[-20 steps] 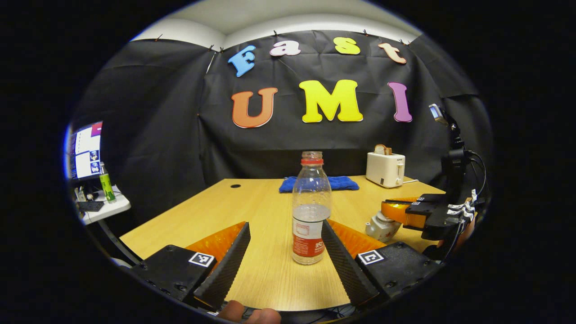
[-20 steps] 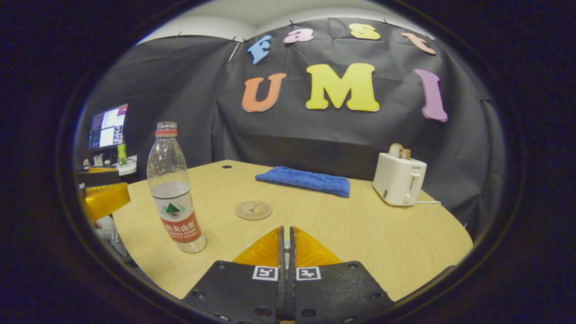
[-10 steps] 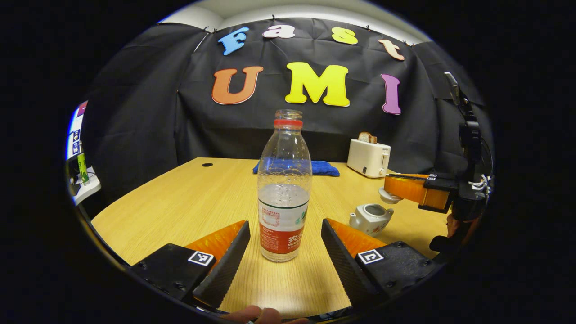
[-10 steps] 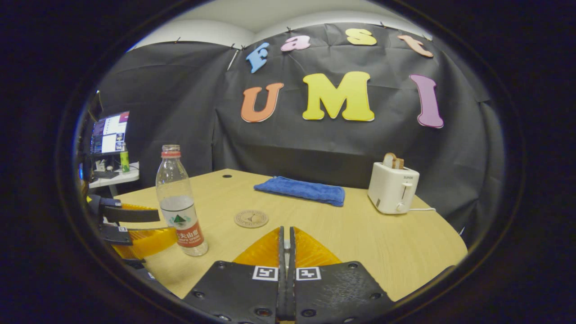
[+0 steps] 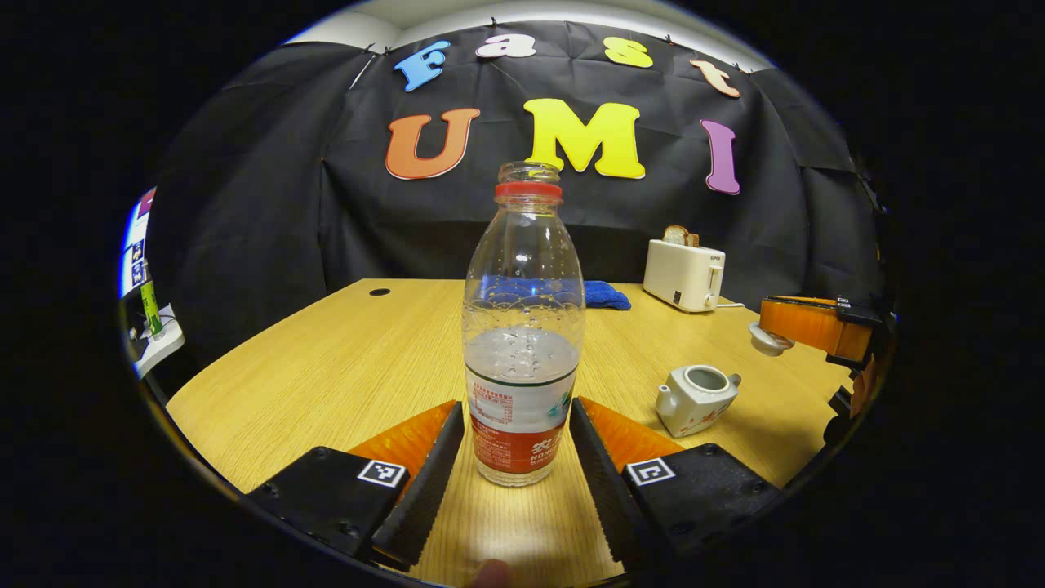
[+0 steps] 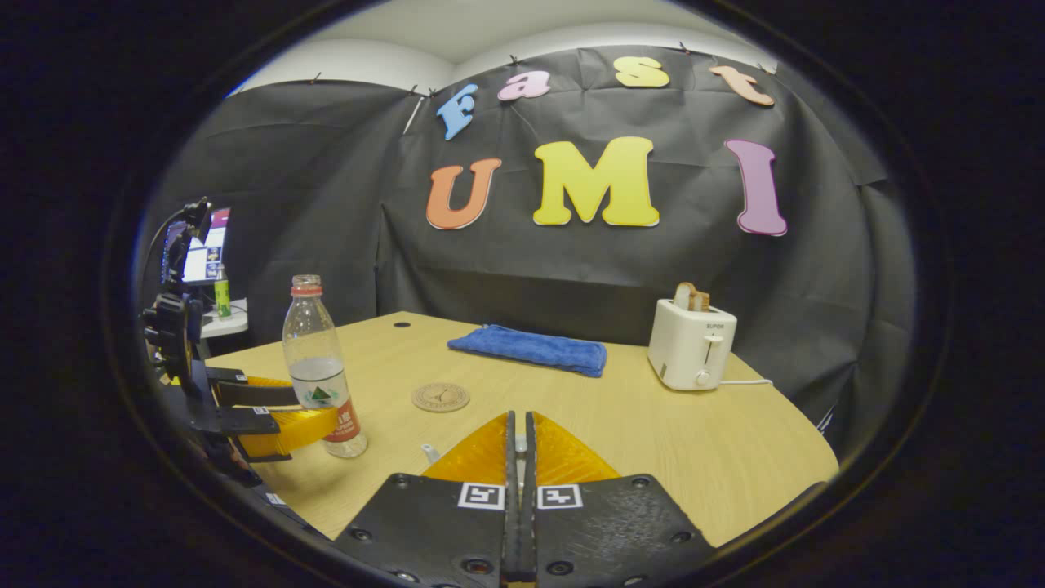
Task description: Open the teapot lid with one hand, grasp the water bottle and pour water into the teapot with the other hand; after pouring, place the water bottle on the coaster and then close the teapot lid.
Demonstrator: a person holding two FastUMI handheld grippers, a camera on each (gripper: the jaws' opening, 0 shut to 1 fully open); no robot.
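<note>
Left claw (image 5: 516, 465) spread around the upright water bottle (image 5: 522, 327); right claw (image 6: 516, 445) pinches the lid (image 5: 769, 339) above the open teapot (image 5: 696, 398).

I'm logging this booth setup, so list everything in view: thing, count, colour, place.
water bottle: 1, clear with red label, upright on table between left tongs' fingers
teapot: 1, white, lid off, table right of bottle
teapot lid: 1, white, held above the table
coaster: 1, tan, round, mid-table
towel: 1, blue, far side
toaster: 1, white, bread in slot, far right
table: 1, light wood
left tongs: 1, open around bottle
right tongs: 1, shut on teapot lid
</note>
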